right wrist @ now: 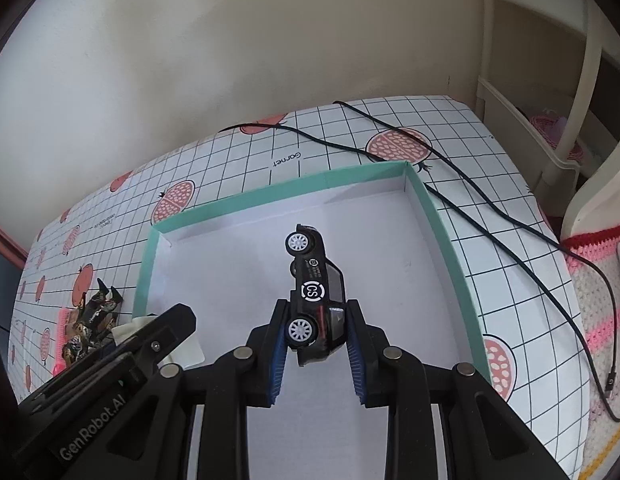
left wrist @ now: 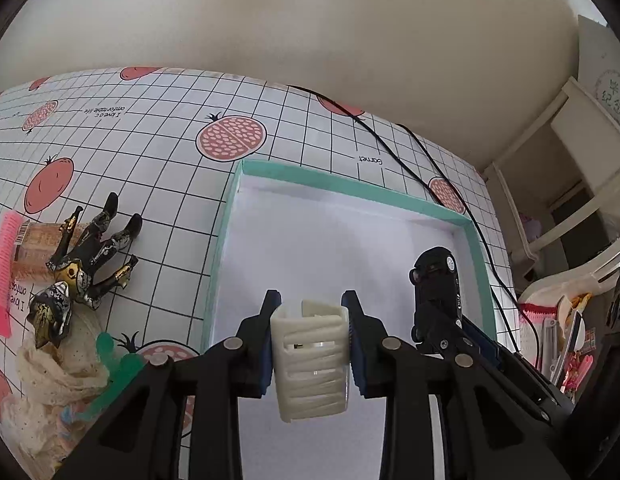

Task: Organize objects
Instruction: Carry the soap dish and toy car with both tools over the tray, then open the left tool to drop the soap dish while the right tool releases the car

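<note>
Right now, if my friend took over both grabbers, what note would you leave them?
Left gripper: shut on the cream slatted holder, held over the teal-edged tray.
Right gripper: shut on the black toy car, also over the tray.
Done: both things picked up; neither is set down in the tray yet.
Left: set them down in the tray, then probably fetch the black and gold figurine, pink comb and lace cloth lying on the tablecloth to the tray's left.
</note>
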The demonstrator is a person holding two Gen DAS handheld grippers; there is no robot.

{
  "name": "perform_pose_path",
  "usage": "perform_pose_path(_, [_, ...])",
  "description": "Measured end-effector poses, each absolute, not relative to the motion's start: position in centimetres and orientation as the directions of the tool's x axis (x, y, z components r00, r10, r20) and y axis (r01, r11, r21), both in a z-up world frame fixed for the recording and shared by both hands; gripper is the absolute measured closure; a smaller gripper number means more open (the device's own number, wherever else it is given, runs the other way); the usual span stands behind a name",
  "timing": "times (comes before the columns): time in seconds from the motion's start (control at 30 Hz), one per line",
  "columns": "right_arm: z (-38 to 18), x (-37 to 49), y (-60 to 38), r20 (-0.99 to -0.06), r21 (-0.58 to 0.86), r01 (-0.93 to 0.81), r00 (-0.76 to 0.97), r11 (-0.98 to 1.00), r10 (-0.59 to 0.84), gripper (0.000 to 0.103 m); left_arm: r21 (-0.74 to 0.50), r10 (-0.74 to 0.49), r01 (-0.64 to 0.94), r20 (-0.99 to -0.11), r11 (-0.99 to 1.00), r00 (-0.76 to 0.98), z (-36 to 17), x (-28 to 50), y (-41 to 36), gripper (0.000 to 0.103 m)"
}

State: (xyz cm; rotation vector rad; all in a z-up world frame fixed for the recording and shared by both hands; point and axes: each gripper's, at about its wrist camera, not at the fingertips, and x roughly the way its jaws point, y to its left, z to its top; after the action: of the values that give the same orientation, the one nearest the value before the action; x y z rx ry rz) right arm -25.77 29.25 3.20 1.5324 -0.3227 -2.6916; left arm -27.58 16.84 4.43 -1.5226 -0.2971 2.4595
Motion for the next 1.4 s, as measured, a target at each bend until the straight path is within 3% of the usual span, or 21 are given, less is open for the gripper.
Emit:
perform_pose_path(0.37, [3.9,-25.6,29.3,-0.843,0.186,-0.070,-0.524,-0.980,-0.122,0.073,-0.296,0.308,-0.096,-0.853,-0.950,-0.421,4.3,-27.6,16.9,0.070])
perform_pose_path(0.6, [7.2,-25.3,29.4,-0.812,0.184,-0.052,-0.570,-0.982,-0.122,0.073,-0.317,0.328,-0.102,-0.835,-0.943,-0.441,6.8,-27.4,16.4,0.069])
perform_pose_path(0.83, [9.1,-24.7,30.0,-0.800,0.176,-0.065,-0.591,-0.982,-0.104,0.072,-0.289,0.302,-0.109,-0.798,-0.951,-0.522,10.0,-26.9,15.6,0.042])
perform_pose_path(1.07, [7.7,-24.9,30.2,-0.826,0.175,-0.077,-0.555,-0.981,-0.104,0.068,-0.285,0.281,-0.075,-0.803,-0.955,-0.526,9.3,-27.2,15.0,0.036])
perform_pose_path(1.2, [7.2,-25.0,30.2,-0.833,0.177,-0.082,-0.544,-0.981,-0.105,0.064,-0.269,0.248,-0.040,-0.807,-0.962,-0.536,8.8,-27.2,14.6,0.027])
perform_pose_path(1.3, [7.0,-25.0,30.2,-0.836,0.172,-0.080,-0.539,-0.982,-0.102,0.054,-0.268,0.239,-0.025,-0.809,-0.963,-0.537,8.4,-27.4,14.1,0.016])
perform_pose_path(1.4, [6.8,-25.1,30.2,-0.837,0.165,-0.079,-0.538,-0.983,-0.097,0.036,-0.251,0.218,-0.015,-0.810,-0.968,-0.545,8.3,-27.4,13.8,0.010])
